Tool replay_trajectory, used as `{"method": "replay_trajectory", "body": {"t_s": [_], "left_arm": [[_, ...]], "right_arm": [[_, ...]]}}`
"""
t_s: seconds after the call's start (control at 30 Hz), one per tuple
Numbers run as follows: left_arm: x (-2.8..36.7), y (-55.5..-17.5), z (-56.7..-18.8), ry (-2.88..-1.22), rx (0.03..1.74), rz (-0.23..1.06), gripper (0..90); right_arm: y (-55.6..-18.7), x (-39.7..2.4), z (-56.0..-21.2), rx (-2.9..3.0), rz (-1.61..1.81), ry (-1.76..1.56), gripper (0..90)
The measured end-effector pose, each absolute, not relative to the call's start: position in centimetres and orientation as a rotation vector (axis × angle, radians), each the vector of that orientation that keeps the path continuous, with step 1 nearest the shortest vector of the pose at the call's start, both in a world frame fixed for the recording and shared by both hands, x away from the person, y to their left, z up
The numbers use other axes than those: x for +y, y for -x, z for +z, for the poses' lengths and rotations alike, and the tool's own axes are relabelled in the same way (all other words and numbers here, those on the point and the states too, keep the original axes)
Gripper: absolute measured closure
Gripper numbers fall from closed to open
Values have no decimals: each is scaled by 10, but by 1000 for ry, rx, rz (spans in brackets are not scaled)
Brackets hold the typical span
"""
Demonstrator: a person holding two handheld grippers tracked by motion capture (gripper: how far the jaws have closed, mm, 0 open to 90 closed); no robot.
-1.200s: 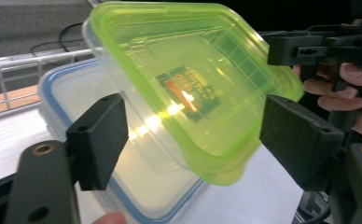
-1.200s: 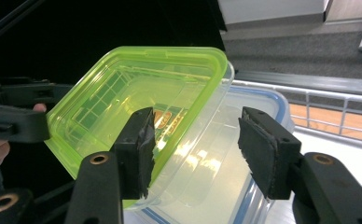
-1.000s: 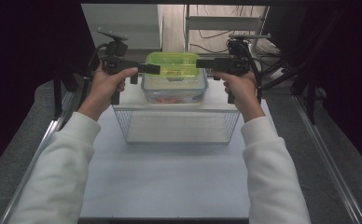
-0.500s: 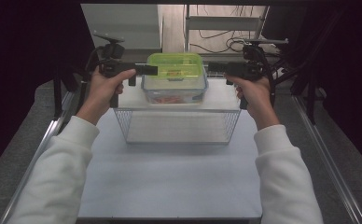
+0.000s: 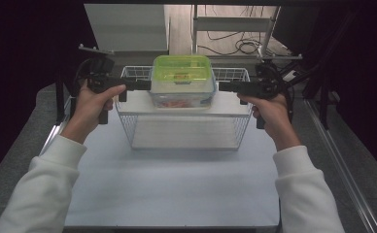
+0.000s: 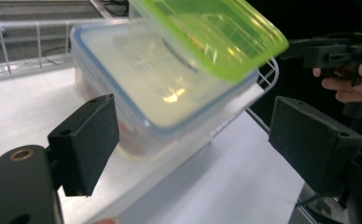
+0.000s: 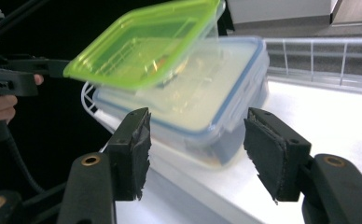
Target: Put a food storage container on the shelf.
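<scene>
Boxes sat stacked on the white shelf over the wire basket, far centre: green-lidded box atop blue-rimmed box. Left gripper released, jaws just opened, nothing between. Right gripper released too, flanking the stack.

Support surfaces: white table, wire rack, white shelf board.

The white table top carries a wire rack standing near its far edge. A white shelf board lies across the top of the rack. A clear blue-rimmed container rests directly on this board, toward its far side. A smaller green-lidded container sits stacked on the clear container's lid.
</scene>
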State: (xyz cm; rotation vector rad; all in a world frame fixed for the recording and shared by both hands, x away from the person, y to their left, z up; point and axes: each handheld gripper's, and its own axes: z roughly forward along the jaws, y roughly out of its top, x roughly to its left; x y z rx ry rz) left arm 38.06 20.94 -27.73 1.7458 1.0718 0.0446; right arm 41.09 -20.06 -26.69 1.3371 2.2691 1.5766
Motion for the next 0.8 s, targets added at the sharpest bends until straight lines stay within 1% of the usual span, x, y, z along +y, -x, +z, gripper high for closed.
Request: {"method": "replay_trajectory", "body": {"t_s": [0.23, 0.43, 0.57, 0.63, 0.8], "left_arm": [[219, -357, -289, -1790, 1045, 28, 166], [223, -335, -309, -1805, 1007, 20, 179], [225, -319, -327, -1828, 969, -10, 179], [225, -311, -337, -1841, 976, 16, 181], [229, -299, -365, -1850, 988, 21, 184]], "right_arm": [[-394, -209, -277, 2340, 1542, -1290, 390], [-379, -215, -295, 2387, 1540, -1262, 382], [-368, -218, -313, 2417, 1551, -1242, 377], [-363, -219, -324, 2434, 1548, -1235, 375], [-350, -223, -351, 2467, 1535, -1231, 369]]}}
